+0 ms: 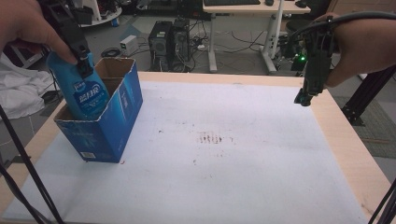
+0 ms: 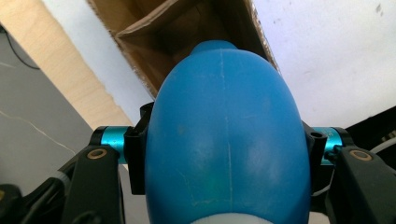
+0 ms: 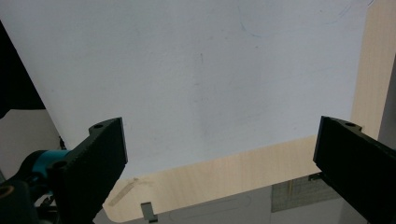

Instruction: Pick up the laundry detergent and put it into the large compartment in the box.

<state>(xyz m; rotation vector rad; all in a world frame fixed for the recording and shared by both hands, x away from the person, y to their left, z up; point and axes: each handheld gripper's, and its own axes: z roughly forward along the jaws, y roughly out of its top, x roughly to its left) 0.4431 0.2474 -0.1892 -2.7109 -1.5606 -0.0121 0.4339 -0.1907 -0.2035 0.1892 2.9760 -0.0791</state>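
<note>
Over on the left, the left gripper (image 1: pixel 77 53) is clamped on a blue bottle (image 1: pixel 84 91), jaws pressed against both of its sides, and the bottle stands partly down inside the open blue box (image 1: pixel 109 126) at the table's left edge. The high view shows the bottle's label and how it leans in the box; the left gripper view adds the close-up, with the bottle's (image 2: pixel 226 140) smooth blue back bulging between the jaws and the brown cardboard inside of the box (image 2: pixel 159 42) beyond it. Moving across the white mat (image 1: pixel 224 154), stained faintly in the middle, nothing else sits on it. Out at the right, the right gripper (image 1: pixel 306 95) hangs above the table's far right corner, jaws spread wide and holding nothing; its own view looks between them at bare mat (image 3: pixel 201 79) and the wooden table (image 3: pixel 224 182) edge.
</note>
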